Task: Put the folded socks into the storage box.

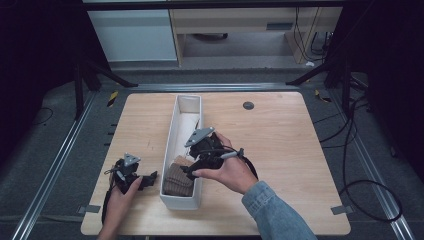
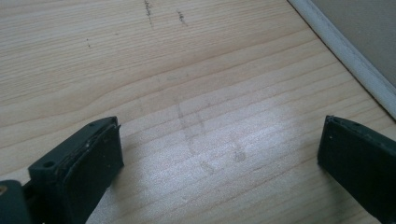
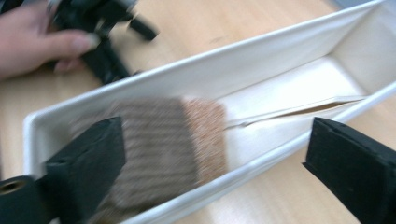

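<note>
1. Though the right gripper is released above the bin, its jaw could snag the socks lying in the bin's near end.
2. The left gripper, released and empty beside the bin, could nudge it.

Both tongs held wide open, one in each hand.

Left tongs gripped low at the near left, jaws spread and level, pointing right, left hand wrapped around the body. Right tongs held higher in the right hand, denim sleeve angled in from the bottom, jaws parted, nothing pinched between them, aimed left and down.
</note>
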The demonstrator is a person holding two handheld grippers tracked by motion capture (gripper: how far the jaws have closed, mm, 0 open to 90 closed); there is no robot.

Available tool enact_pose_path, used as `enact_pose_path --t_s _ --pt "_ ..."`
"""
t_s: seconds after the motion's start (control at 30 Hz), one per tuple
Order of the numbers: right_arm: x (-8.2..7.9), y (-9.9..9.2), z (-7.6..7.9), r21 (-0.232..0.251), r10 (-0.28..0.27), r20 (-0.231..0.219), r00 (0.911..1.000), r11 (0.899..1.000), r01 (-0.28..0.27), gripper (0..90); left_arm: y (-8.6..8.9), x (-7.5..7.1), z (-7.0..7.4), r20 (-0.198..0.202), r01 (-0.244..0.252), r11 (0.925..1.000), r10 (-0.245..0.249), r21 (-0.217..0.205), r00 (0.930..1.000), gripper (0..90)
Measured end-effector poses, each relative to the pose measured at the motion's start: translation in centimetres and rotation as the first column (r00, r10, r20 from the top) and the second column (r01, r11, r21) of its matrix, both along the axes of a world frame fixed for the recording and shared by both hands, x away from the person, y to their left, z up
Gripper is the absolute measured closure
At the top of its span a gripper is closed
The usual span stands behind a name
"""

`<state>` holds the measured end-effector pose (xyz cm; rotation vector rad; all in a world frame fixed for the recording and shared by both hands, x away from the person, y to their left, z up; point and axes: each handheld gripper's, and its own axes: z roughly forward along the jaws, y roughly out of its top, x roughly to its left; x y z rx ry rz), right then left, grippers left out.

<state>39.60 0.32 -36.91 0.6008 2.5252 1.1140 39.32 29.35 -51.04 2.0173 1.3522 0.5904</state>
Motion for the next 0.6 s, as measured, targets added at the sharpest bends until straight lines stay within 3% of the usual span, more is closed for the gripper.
enact_pose_path --t_s 0.07,0.17,0.43,0.6 --pt "0.3 -0.8 0.6 0.017 -0.031 0.036 0.9989 0.999 0.03 4.6 0.0 0.0 0.0 0.0 0.0 1.0 0.0 0.0 1.0 0.0" --pt "0.8 -1.8 1.0 0.038 -0.08 0.029 0.9963 0.996 0.079 4.6 0.0 0.0 0.0 -0.001 0.001 1.0 -0.001 0.002 1.0 0.0" --pt "1.9 -4.6 1.7 0.071 -0.151 0.048 0.9873 0.986 0.148 4.3 0.0 0.0 0.0 -0.001 0.002 1.0 -0.002 0.002 1.0 0.0" --pt "2.4 -6.9 2.0 0.081 -0.217 0.066 0.9739 0.974 0.212 5.7 0.0 0.0 0.0 -0.001 0.002 1.0 -0.002 0.002 1.0 0.0"
